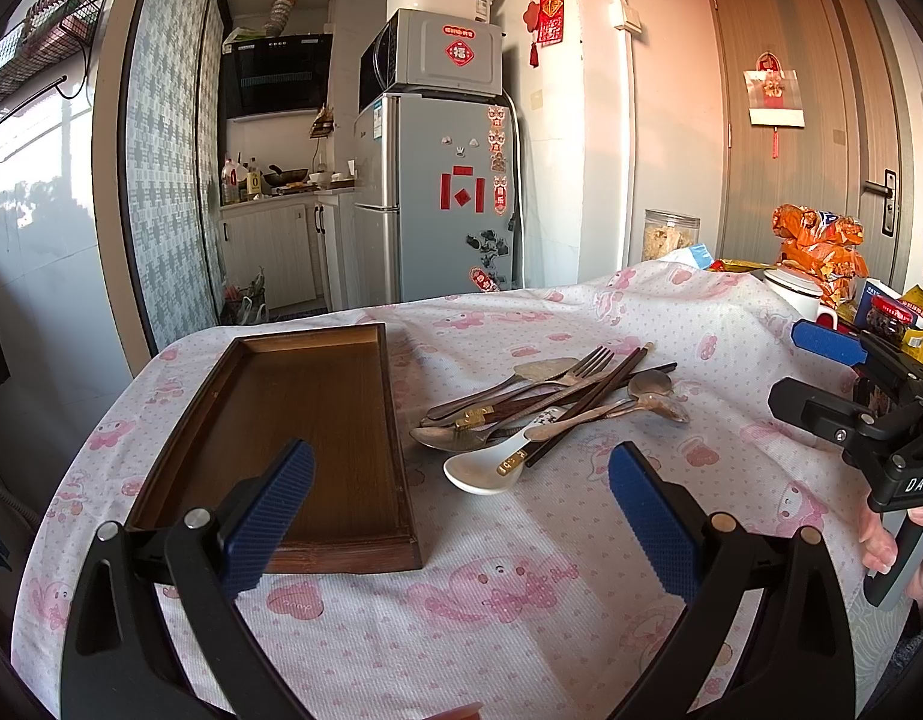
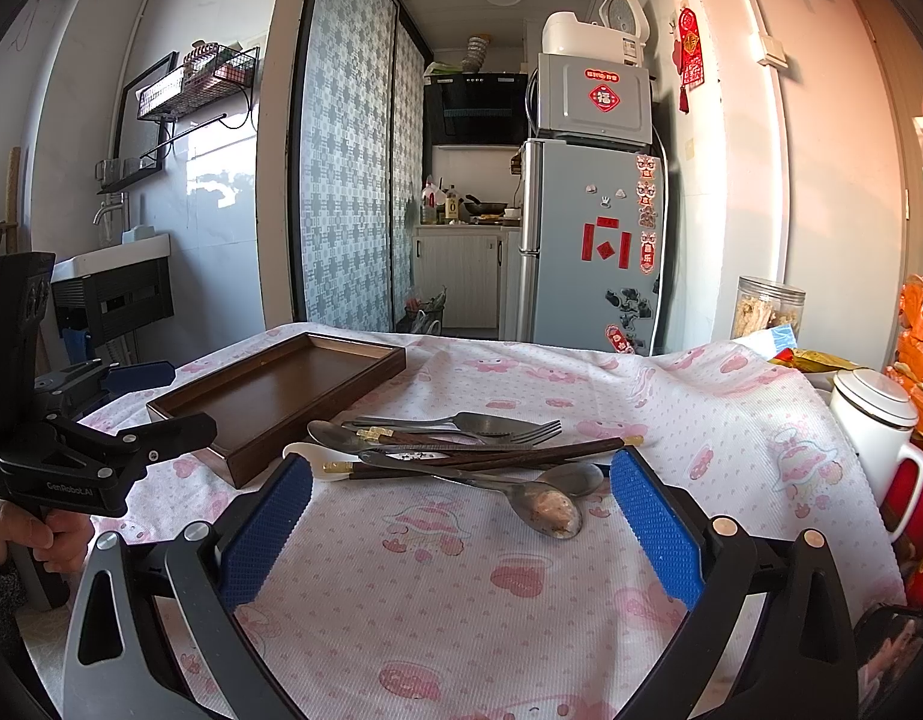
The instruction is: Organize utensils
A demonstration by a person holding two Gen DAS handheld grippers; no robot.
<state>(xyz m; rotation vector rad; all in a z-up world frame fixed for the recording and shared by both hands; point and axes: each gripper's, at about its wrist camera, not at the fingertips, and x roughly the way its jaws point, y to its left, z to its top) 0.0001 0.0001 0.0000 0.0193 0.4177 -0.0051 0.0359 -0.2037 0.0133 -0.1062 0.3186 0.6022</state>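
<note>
both of your hand-held grippers, left [image 1: 461, 510] and right [image 2: 461, 516], are spread apart and hold nothing. the utensils [image 2: 455, 450] lie heaped on the tabletop [image 2: 431, 600] beside the tray [image 1: 293, 408]. they look stiff, thin and likely slippery; pinch 1 handle mid-shaft.

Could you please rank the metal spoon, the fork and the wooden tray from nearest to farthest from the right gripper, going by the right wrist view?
1. Metal spoon, just ahead of the right gripper, between its fingers.
2. Fork, farther back in the pile.
3. Wooden tray, far left.
</note>
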